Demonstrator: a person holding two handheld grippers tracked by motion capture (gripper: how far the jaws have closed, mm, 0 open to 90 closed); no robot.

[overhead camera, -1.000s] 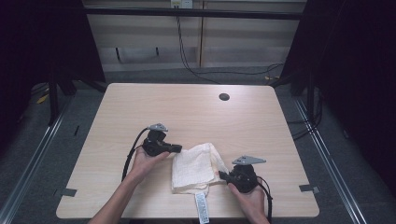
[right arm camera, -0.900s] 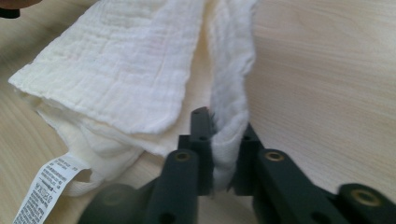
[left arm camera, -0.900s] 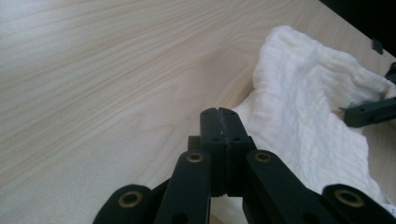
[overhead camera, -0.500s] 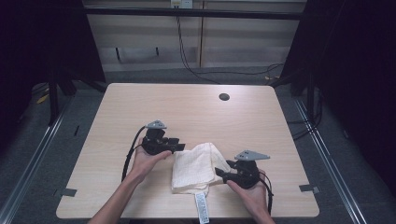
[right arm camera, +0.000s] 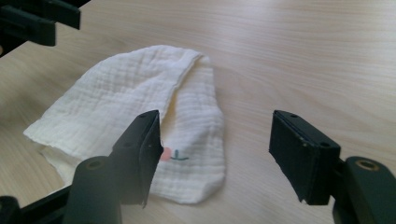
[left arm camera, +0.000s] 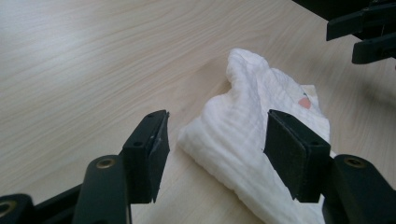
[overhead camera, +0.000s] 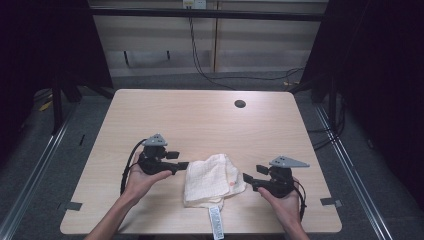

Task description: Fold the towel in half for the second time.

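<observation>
The folded white muslin cloth lay limp on the pale wooden surface between the left gripper and right gripper, jaws just opened, empty. Light and soft, it seemed best pinched at a corner.

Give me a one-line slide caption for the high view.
Left gripper and right gripper, jaws open, flank a folded white cloth on the wooden table.
</observation>
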